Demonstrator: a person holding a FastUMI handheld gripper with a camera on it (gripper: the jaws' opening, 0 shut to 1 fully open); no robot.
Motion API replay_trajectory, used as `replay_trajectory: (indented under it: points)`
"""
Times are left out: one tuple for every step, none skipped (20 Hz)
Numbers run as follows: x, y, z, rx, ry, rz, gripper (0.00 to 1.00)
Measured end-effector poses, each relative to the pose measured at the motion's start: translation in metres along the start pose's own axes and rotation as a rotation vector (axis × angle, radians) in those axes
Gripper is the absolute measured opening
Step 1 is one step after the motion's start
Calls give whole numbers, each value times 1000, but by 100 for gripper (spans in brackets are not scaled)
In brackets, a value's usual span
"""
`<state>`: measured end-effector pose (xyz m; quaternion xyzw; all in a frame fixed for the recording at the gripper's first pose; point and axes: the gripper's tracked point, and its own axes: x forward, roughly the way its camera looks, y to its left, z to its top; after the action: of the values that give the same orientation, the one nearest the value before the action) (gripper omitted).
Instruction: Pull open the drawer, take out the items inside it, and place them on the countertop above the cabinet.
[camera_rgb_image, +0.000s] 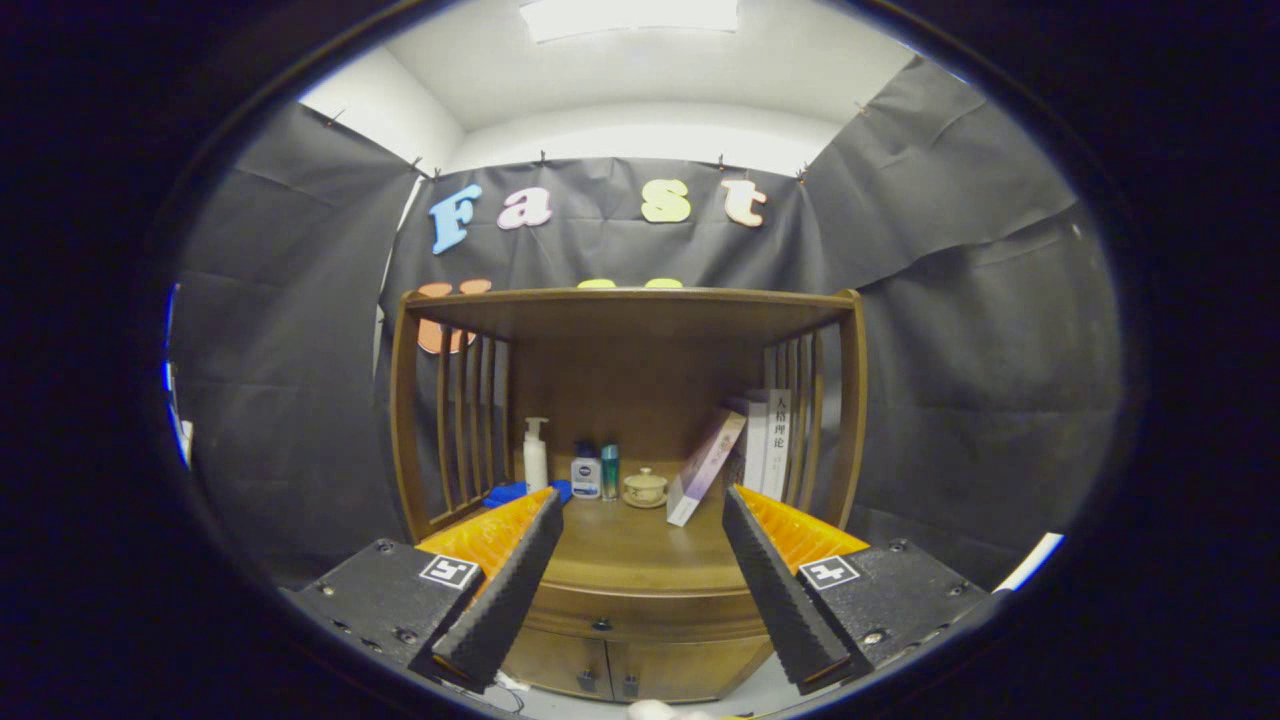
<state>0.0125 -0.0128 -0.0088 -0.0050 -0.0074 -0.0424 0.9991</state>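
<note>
A: What are the tongs doing?

B: The gripper (638, 590) hangs in the air with its fingers spread wide and nothing between them, squared up to the cabinet (625, 480). I judge that spread is there so the small knob can pass between the fingers.

A: And the drawer?

B: The drawer (640, 612) sits shut, low between the fingertips and just under the countertop (640, 550), its knob (601, 624) dark and tiny. Two small doors (620, 668) lie beneath it. (What is inside the drawer is hidden.)

A: Room on top for the items?

B: The front of the countertop is bare. At the back stand a pump bottle (536, 453), a small jar (586, 475), a slim bottle (610, 470), a lidded cup (645, 487) and leaning books (735, 455), kept against the rear panel, which leaves the front free. Something blue (505, 493) lies beyond the left finger; I cannot tell what.

A: So where are we?

B: At the start, I think: the pull is not yet made.
</note>
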Motion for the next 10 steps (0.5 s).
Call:
replay_trajectory:
  points:
    - [2, 1, -5, 2, 4, -5, 100]
    - [5, 0, -11, 11, 11, -10, 100]
    - [8, 0, -19, 20, 19, -15, 100]
    - [12, 0, -25, 32, 23, -17, 100]
    - [15, 0, -32, 42, 32, -25, 100]
    - [19, -1, -40, 53, 40, -31, 100]
    - [22, -1, -51, 62, 48, -38, 100]
    - [27, -1, -58, 69, 49, -47, 100]
    - [30, -2, -68, 75, 57, -53, 100]
    - [34, 1, -77, 84, 66, -51, 100]
